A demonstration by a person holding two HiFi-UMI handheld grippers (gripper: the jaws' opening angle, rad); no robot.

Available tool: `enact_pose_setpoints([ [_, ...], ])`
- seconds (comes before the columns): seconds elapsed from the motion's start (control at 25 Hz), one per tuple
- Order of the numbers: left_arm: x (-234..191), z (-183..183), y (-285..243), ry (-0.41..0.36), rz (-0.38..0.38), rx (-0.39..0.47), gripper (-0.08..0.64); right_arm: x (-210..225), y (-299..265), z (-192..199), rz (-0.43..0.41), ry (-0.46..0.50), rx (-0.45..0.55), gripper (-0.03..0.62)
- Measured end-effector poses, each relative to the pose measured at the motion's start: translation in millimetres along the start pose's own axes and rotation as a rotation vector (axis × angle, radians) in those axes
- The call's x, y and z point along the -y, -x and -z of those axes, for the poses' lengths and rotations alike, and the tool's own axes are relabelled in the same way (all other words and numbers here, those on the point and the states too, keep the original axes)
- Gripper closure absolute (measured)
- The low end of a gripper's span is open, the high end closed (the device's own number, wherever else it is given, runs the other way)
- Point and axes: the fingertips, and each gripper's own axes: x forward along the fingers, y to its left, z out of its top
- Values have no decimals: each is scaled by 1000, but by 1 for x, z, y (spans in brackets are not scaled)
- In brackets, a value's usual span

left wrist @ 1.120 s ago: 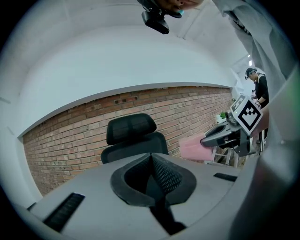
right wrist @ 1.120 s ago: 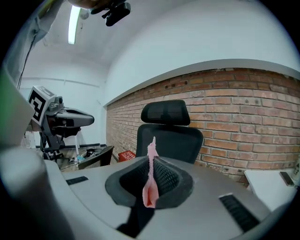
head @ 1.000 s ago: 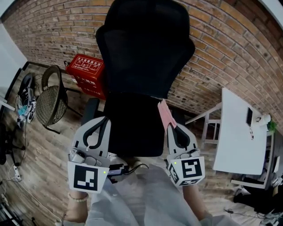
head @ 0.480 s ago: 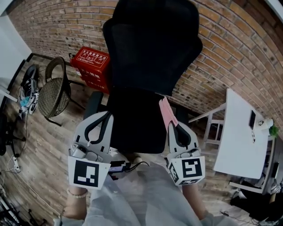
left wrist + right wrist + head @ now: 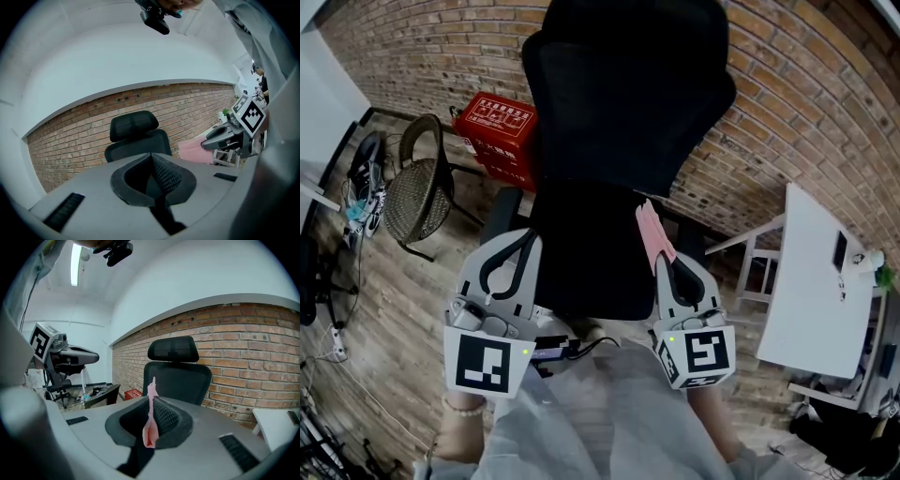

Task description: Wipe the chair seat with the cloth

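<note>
Cloth (image 5: 649,234) held at seat (image 5: 581,267)
Cloth is clamped by right gripper (image 5: 664,264) at seat's 3 o'clock; left gripper (image 5: 525,246) is clenched, empty.

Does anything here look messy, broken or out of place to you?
Nothing stands out. The black office chair stands upright by the brick wall. The pink cloth is pinched in the right gripper and sticks up past its jaws, not on the chair seat. The left gripper is shut with nothing in it.
</note>
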Motion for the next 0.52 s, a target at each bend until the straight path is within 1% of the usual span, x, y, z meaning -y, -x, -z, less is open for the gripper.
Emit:
enact_pose_setpoints([
  [0.16,3,1,-2,-3,7,-2,541,1,-1,3,-3,-2,-7,543],
  [0.52,3,8,-5,18,1,-13,541,-1,-6,10,-12,0,-20,543],
])
